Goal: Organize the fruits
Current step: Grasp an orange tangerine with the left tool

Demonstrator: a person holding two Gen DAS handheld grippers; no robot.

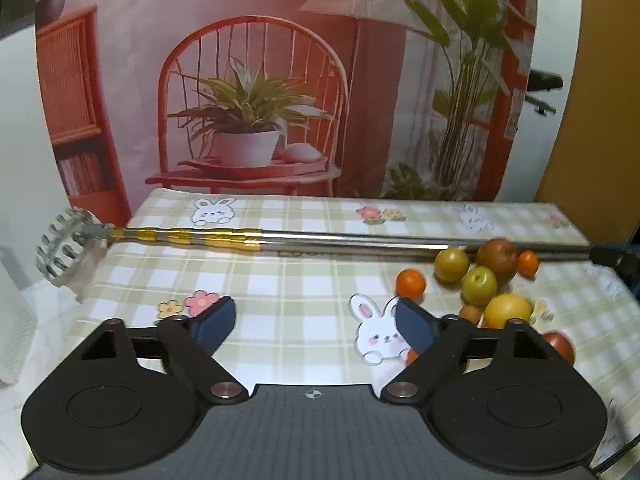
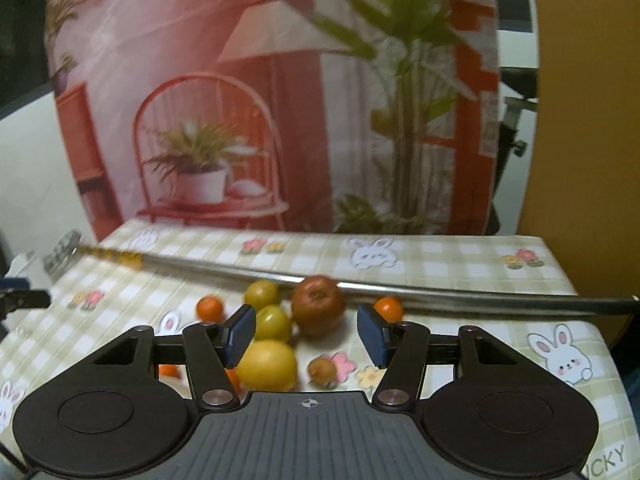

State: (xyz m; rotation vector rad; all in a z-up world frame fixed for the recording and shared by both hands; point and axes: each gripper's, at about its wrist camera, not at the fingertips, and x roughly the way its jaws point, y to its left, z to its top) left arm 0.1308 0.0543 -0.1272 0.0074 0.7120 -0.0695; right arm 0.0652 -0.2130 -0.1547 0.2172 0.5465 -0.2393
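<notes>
A cluster of fruit lies on the checked tablecloth [image 1: 280, 280]: a red apple [image 1: 498, 258], two yellow-green fruits [image 1: 479, 285], a tangerine [image 1: 411, 283], a big yellow lemon [image 1: 508, 310] and a red fruit [image 1: 560, 346]. My left gripper [image 1: 316, 324] hangs open to the left of the cluster, with nothing between its fingers. In the right wrist view the apple [image 2: 318, 304], lemon [image 2: 267, 364] and a small brown fruit [image 2: 322, 369] show below and beyond my right gripper [image 2: 306, 334]. It stands open above them and grips nothing.
A long metal telescopic rod [image 1: 320, 238] with a toothed head [image 1: 66, 248] lies across the table behind the fruit, seen too as the rod [image 2: 400, 286]. A printed backdrop [image 1: 260, 80] stands at the table's far edge. The table ends close at left and right.
</notes>
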